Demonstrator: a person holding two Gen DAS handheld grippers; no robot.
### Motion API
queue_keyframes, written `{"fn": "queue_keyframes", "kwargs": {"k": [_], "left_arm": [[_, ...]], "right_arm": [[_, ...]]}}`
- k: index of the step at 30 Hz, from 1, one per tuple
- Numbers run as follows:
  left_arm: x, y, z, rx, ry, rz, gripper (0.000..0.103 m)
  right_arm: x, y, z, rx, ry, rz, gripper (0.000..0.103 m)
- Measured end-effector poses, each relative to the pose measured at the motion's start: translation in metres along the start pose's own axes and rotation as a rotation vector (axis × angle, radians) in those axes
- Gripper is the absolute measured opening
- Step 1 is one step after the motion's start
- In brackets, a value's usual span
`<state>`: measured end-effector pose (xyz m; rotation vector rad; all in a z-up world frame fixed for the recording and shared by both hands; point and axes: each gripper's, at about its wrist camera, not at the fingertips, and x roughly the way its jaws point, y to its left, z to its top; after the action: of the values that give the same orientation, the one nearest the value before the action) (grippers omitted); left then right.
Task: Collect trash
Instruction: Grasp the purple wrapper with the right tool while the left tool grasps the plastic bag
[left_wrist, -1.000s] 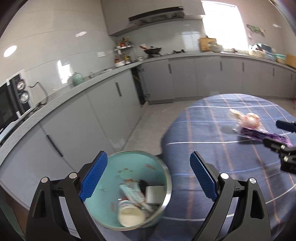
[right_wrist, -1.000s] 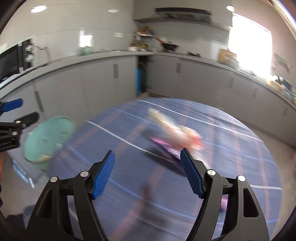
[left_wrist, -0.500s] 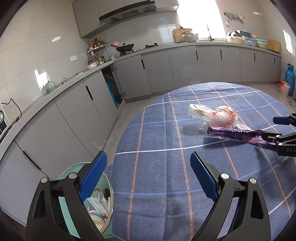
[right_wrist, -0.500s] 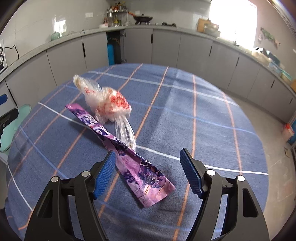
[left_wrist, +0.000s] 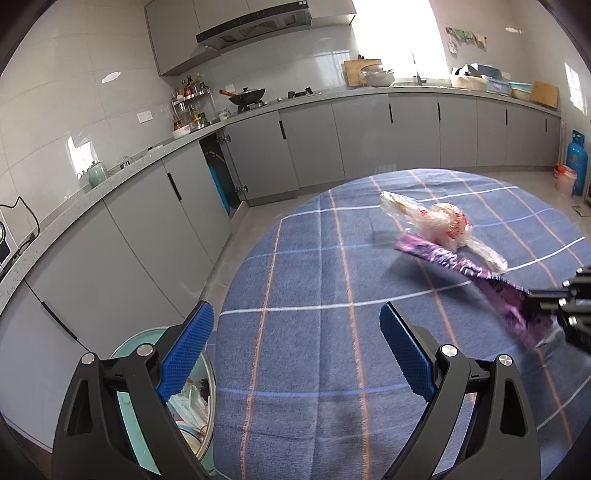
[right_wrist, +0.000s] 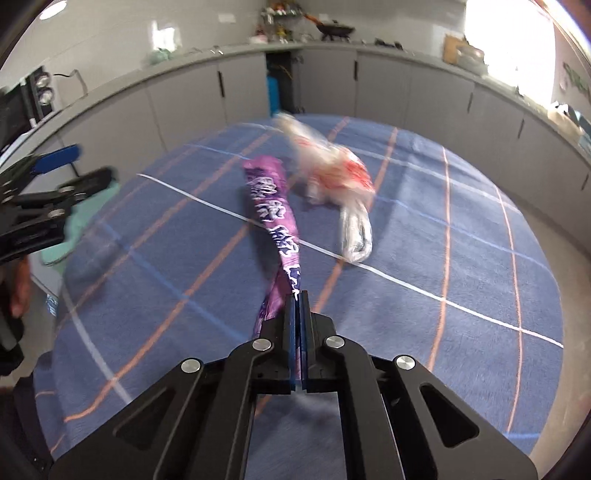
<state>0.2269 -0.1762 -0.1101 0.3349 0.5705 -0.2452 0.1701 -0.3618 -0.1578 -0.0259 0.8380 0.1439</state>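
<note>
My right gripper (right_wrist: 296, 301) is shut on the near end of a long purple wrapper (right_wrist: 271, 206), which stretches away over the blue checked tablecloth (right_wrist: 461, 258). The wrapper also shows in the left wrist view (left_wrist: 465, 267), with the right gripper (left_wrist: 554, 301) at its right end. A crumpled clear plastic bag with red print (right_wrist: 336, 177) lies beside the wrapper, also in the left wrist view (left_wrist: 439, 223). My left gripper (left_wrist: 295, 354) is open and empty above the table's left edge. A teal trash bin (left_wrist: 192, 406) with trash inside stands below it.
Grey kitchen cabinets and a countertop (left_wrist: 258, 110) run around the room behind the round table. A blue gas cylinder (left_wrist: 576, 158) stands at the far right. The left gripper shows at the left in the right wrist view (right_wrist: 55, 184).
My right gripper has closed on the purple wrapper's near end. My left gripper has swung from over the bin toward the table and stays open.
</note>
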Motion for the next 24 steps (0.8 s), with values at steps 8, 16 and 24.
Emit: {"fn": "queue_keyframes", "kwargs": {"k": [8,16,24], "left_arm": [[0.009,-0.03,0.022,0.018,-0.013,-0.031,0.094],[0.05,-0.098,0.055,0.022,0.018,-0.112,0.095],[0.101,-0.151,0.077,0.034,0.086,-0.121,0.095]], "right_arm": [[-0.05,-0.029,0.005,0.133,-0.163,-0.169,0.002],[-0.034,-0.093,0.006,0.308,-0.183,-0.342,0.003],[-0.026,-0.115,0.004,0.363,-0.177,-0.336,0.003]]}}
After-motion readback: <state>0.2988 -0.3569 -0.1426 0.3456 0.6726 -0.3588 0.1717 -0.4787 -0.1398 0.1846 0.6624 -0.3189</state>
